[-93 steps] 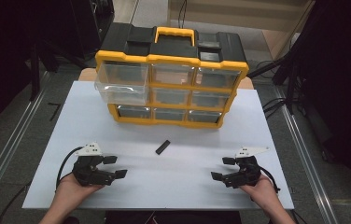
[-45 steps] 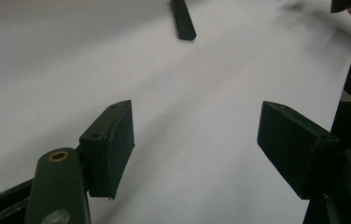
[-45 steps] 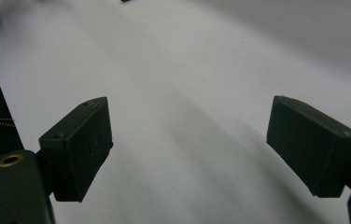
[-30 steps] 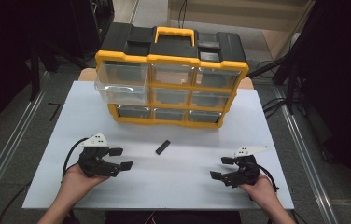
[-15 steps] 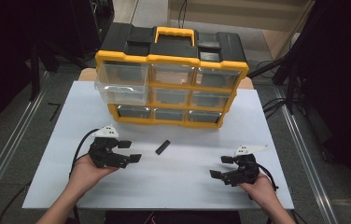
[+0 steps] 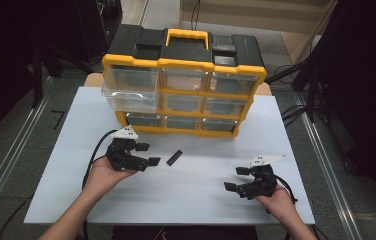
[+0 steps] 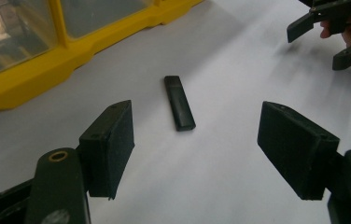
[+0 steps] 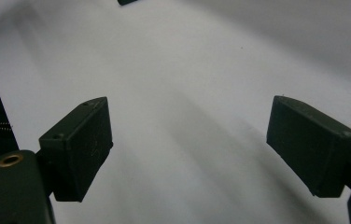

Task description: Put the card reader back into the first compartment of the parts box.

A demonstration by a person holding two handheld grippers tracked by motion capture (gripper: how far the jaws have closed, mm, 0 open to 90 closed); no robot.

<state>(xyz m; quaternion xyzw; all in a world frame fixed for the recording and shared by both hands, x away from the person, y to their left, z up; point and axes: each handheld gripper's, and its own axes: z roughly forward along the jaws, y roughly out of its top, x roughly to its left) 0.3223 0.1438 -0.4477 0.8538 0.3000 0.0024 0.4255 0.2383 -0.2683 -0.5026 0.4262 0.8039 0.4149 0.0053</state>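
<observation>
The left gripper (image 6: 145, 154) has slid forward and inward across the table (image 6: 51, 170) since a moment ago, and now sits close to the stick (image 6: 174, 158), which has not moved. Its jaws are spread wide and the stick lies just ahead of them, apart from both, roughly centred in the gap as the left gripper view has it (image 7: 179, 102). The right gripper (image 6: 236, 179) has hardly shifted; its jaws are also wide apart, empty, over bare table, with the stick well off ahead and to its left. The stick is a small flat black bar, matte, with squared ends and a seam near one end. The table top is smooth white board. Beyond the left gripper stands the organizer (image 6: 183, 87), yellow plastic frame, black lid, clear drawers; its upper left drawer (image 6: 128, 89) juts out. The jaw pads (image 7: 110, 147) are blocky, matte black wedges.
</observation>
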